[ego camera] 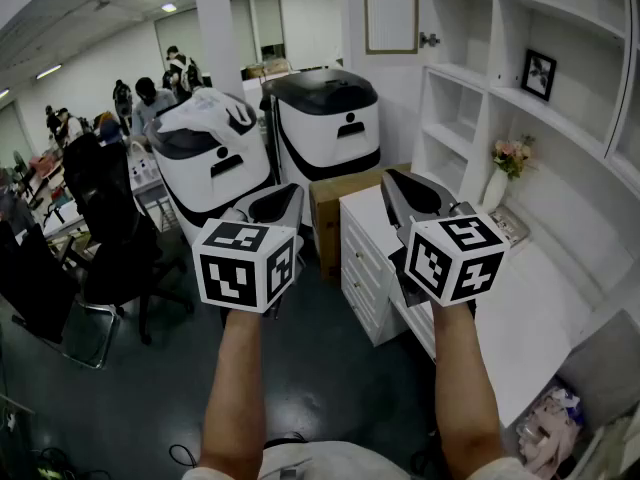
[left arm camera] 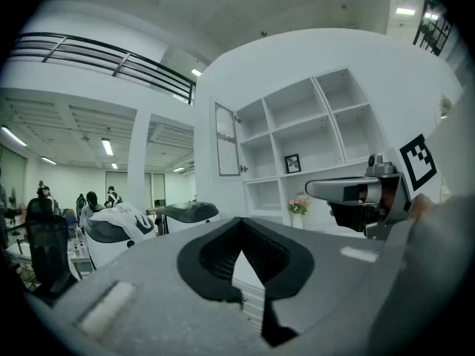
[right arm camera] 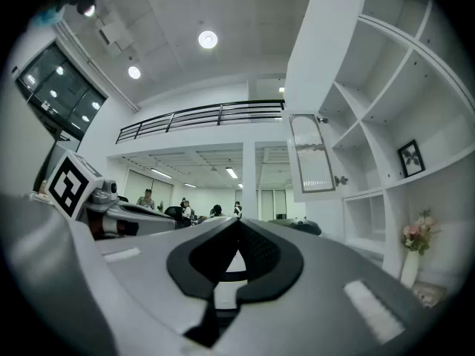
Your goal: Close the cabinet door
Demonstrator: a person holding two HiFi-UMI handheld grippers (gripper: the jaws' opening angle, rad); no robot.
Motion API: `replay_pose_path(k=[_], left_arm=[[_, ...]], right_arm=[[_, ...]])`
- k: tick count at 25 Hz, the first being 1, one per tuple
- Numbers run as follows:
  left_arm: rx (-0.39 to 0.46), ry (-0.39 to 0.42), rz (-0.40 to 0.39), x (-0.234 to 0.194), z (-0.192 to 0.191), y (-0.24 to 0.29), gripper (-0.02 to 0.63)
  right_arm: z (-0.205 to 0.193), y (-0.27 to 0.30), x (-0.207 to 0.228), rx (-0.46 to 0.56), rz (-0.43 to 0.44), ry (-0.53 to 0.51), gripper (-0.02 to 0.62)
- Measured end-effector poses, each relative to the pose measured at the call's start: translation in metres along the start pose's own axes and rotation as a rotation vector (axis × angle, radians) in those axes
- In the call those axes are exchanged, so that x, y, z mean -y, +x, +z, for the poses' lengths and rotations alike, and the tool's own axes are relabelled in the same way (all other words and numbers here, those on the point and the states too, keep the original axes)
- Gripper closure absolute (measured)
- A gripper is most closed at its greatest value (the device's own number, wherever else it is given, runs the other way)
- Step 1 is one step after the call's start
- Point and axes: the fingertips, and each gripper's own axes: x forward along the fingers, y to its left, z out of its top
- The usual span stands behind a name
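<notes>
The cabinet door (ego camera: 390, 10) is a white-framed glass panel that stands open at the top left of the white shelf unit (ego camera: 470, 78), with a small knob (ego camera: 430, 40) on its edge. My left gripper (ego camera: 293, 190) and right gripper (ego camera: 388, 178) are held side by side well below and short of the door, both shut with nothing between the jaws. In the left gripper view, the door (left arm camera: 226, 139) is far ahead beyond the left gripper (left arm camera: 239, 221). In the right gripper view, the door (right arm camera: 310, 154) and its knob (right arm camera: 340, 180) are up to the right of the right gripper (right arm camera: 239, 221).
Two white-and-black machines (ego camera: 325, 118) and a cardboard box (ego camera: 335, 208) stand ahead. A white drawer unit and counter (ego camera: 370, 258) run under the shelves, with a flower vase (ego camera: 500, 178) and a framed picture (ego camera: 538, 73). A black office chair (ego camera: 110, 238) and several people (ego camera: 150, 93) are on the left.
</notes>
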Motion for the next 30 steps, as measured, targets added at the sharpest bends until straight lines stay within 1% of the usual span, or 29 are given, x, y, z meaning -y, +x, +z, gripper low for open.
replay_pose_path(k=[3,9,16,19,23,25,30], left_arm=[[0.013,-0.012,0.007,0.000,0.000,-0.005,0.606],[0.030,-0.035,-0.006,0.001,0.001,-0.011,0.606],[0.052,-0.027,-0.007,0.001,0.005,-0.010,0.604],[0.061,-0.034,-0.013,-0.003,0.006,-0.007,0.583],[0.071,-0.043,-0.031,-0.007,0.007,0.005,0.583],[0.066,-0.037,-0.052,-0.008,0.008,0.016,0.560],[0.071,-0.036,-0.088,-0.018,0.010,0.046,0.555]], right_arm=[[-0.001,-0.004,-0.005,0.011,-0.005,0.006,0.592],[-0.005,-0.008,-0.013,0.002,0.007,0.020,0.592],[-0.006,-0.010,-0.011,0.019,0.008,0.030,0.592],[-0.005,-0.009,-0.011,0.026,0.005,0.030,0.592],[-0.006,-0.002,0.000,0.032,-0.010,0.030,0.592],[-0.007,0.004,0.006,0.033,-0.015,0.031,0.592],[-0.014,0.026,0.022,0.034,-0.028,0.057,0.592]])
